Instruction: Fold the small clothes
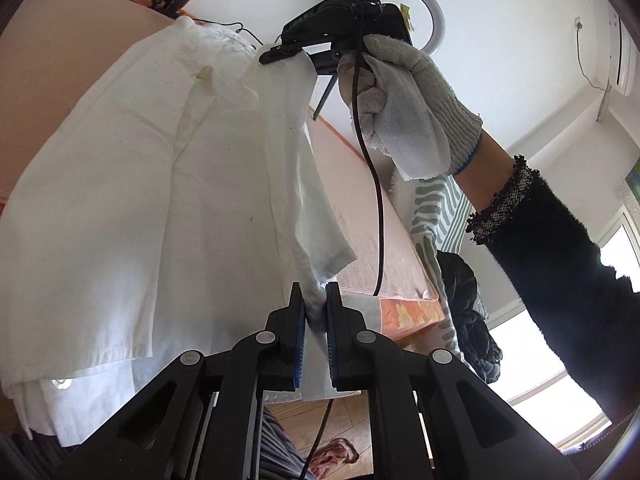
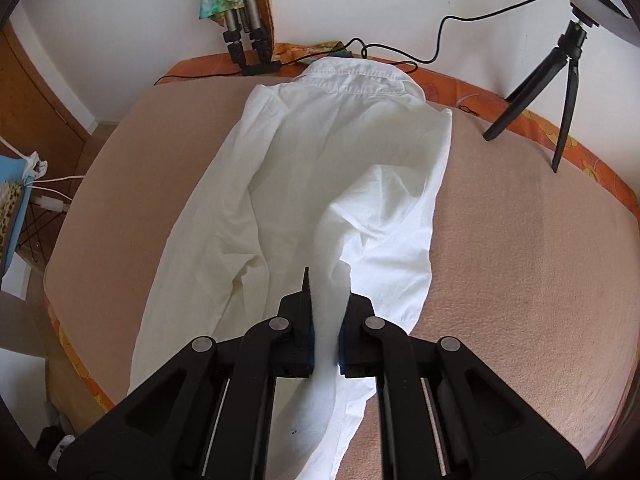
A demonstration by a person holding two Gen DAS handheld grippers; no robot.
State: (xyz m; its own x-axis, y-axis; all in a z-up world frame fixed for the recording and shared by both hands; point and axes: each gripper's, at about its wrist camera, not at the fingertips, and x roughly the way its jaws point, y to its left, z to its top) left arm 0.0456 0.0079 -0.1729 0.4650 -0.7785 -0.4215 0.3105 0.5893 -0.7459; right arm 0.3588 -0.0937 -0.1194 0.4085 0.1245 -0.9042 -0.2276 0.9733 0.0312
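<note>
My left hand-held gripper (image 1: 316,300) is clamped on a corner of the white shirt (image 2: 320,168), which lies mostly spread on the bed (image 2: 520,260). My right hand-held gripper (image 2: 326,300) is clamped on another fold, lifted clear. The cloth looks light, limp and floppy, so I'd grip at hems and corners.

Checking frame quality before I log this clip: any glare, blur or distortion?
Left wrist view: window blown out, white shirt sharp, edges bent by fisheye. Right wrist view: even light, shirt folds near overexposed, no blur, mattress bowed.
</note>
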